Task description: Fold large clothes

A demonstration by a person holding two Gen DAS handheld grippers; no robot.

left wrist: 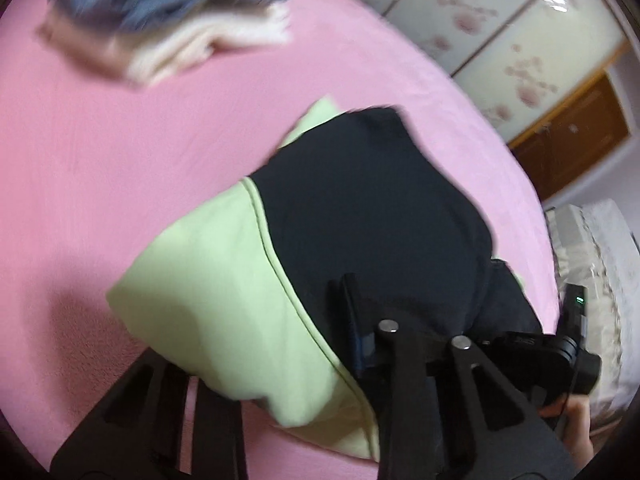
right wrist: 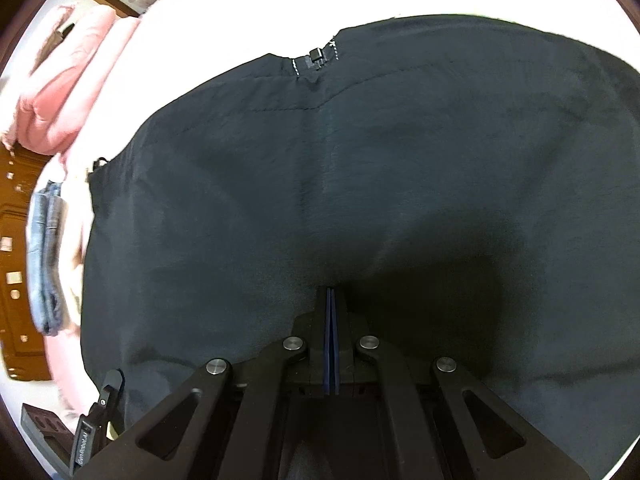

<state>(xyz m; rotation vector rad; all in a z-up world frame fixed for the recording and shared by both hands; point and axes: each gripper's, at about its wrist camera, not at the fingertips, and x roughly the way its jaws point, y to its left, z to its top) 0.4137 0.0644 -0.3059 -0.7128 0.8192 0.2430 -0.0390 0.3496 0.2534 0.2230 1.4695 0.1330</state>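
A pink bed (left wrist: 120, 160) fills the left wrist view. The dark navy garment (right wrist: 320, 200), partly light green, lies center to lower right. Folded clothes (left wrist: 160, 28) sit upper left. Right gripper (right wrist: 331, 300): jaws clenched on the garment. Left gripper (left wrist: 356, 320): jaws' state unclear.

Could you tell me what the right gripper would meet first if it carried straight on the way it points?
Most likely the dark jacket itself: the right gripper, fingers together, already sits at its fabric, though depth is unclear.
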